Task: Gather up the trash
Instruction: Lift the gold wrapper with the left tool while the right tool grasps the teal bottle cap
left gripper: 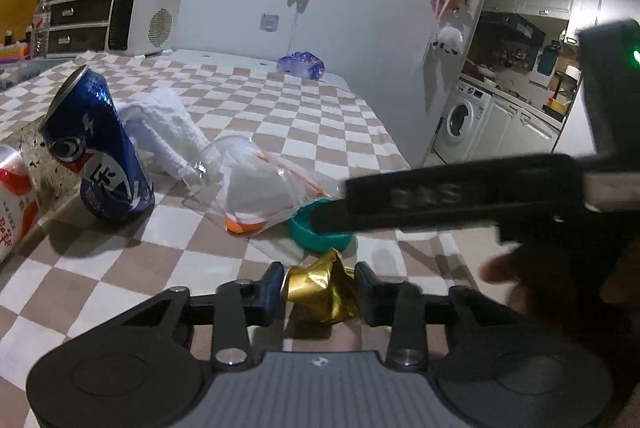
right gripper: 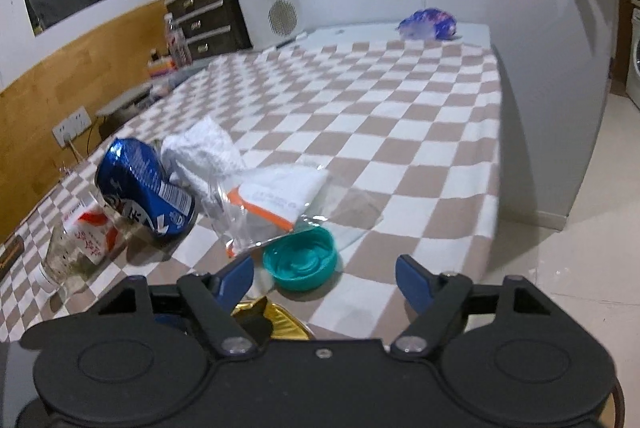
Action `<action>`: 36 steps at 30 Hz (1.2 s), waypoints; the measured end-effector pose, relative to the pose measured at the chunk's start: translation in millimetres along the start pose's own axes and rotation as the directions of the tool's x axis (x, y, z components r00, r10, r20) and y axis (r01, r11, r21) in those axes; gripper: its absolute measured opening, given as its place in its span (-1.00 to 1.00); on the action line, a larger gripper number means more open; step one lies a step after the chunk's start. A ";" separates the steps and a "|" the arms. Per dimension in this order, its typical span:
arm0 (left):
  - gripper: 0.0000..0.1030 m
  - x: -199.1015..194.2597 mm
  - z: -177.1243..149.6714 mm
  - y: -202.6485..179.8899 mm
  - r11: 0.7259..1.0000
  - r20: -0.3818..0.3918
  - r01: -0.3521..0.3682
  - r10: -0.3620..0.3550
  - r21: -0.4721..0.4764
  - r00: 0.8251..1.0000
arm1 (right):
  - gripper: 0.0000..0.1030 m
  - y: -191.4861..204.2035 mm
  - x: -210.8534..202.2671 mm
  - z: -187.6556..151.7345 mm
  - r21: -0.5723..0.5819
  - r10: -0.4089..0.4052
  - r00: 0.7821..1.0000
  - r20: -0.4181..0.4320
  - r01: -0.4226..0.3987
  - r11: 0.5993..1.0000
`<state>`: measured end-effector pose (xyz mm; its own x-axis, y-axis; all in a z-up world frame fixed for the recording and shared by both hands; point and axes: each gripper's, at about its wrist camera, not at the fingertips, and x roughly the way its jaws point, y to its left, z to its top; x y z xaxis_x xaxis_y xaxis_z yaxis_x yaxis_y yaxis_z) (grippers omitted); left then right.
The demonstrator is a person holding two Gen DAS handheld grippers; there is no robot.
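My left gripper [left gripper: 320, 290] is shut on a crumpled gold foil wrapper [left gripper: 320, 292], low over the checked tablecloth [left gripper: 120, 288]. Just beyond it lies a teal plastic lid [left gripper: 320, 236]. A black finger [left gripper: 400, 200] of the right gripper reaches over the lid from the right. In the right wrist view my right gripper [right gripper: 326, 278] stands open. The teal lid [right gripper: 300, 264] lies just ahead of its blue fingertips, nearer the left one, and neither pad touches it. The gold wrapper [right gripper: 280, 320] shows under the left finger.
A dented blue can [left gripper: 96, 148], a crumpled white tissue [left gripper: 164, 124] and a clear bag [left gripper: 256, 184] with white and orange contents lie left of the lid. A red-and-white carton [right gripper: 88, 228] and a glass jar [right gripper: 64, 260] stand farther left. A purple bag [left gripper: 300, 64] lies at the far edge. The table edge runs along the right.
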<state>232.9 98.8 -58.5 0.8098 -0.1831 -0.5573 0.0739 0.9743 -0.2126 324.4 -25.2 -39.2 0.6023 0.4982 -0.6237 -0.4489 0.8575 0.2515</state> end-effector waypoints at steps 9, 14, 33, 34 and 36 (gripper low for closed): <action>-0.54 -1.0 -1.8 8.9 0.998 -0.003 0.033 -0.033 -0.052 0.999 | 0.44 17.3 38.4 6.6 -0.033 -0.058 0.997 -0.054 0.056 0.998; -0.54 -4.6 -2.3 13.5 0.997 -0.006 0.039 -0.039 -0.071 0.999 | -0.02 24.2 39.9 6.2 -0.084 -0.097 0.995 -0.037 0.094 0.992; -0.54 -29.2 -8.5 19.7 0.990 0.009 -0.022 0.023 -0.137 1.000 | -0.03 3.5 -21.3 -17.0 -0.048 -0.097 0.995 -0.009 0.097 0.994; -0.54 -32.8 -8.2 20.1 0.989 0.020 -0.027 0.030 -0.143 0.999 | -0.03 2.1 -24.4 -20.1 -0.040 -0.093 0.996 -0.007 0.092 0.995; -0.54 -39.6 -8.1 19.5 0.988 0.033 -0.044 0.049 -0.149 0.998 | -0.03 0.1 -31.5 -25.4 -0.031 -0.086 0.996 -0.004 0.086 0.996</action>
<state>197.6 124.0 -47.1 0.8310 -0.1308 -0.5407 -0.0490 0.9510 -0.3054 288.6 -44.1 -38.3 0.6361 0.4223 -0.6458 -0.4158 0.8926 0.1743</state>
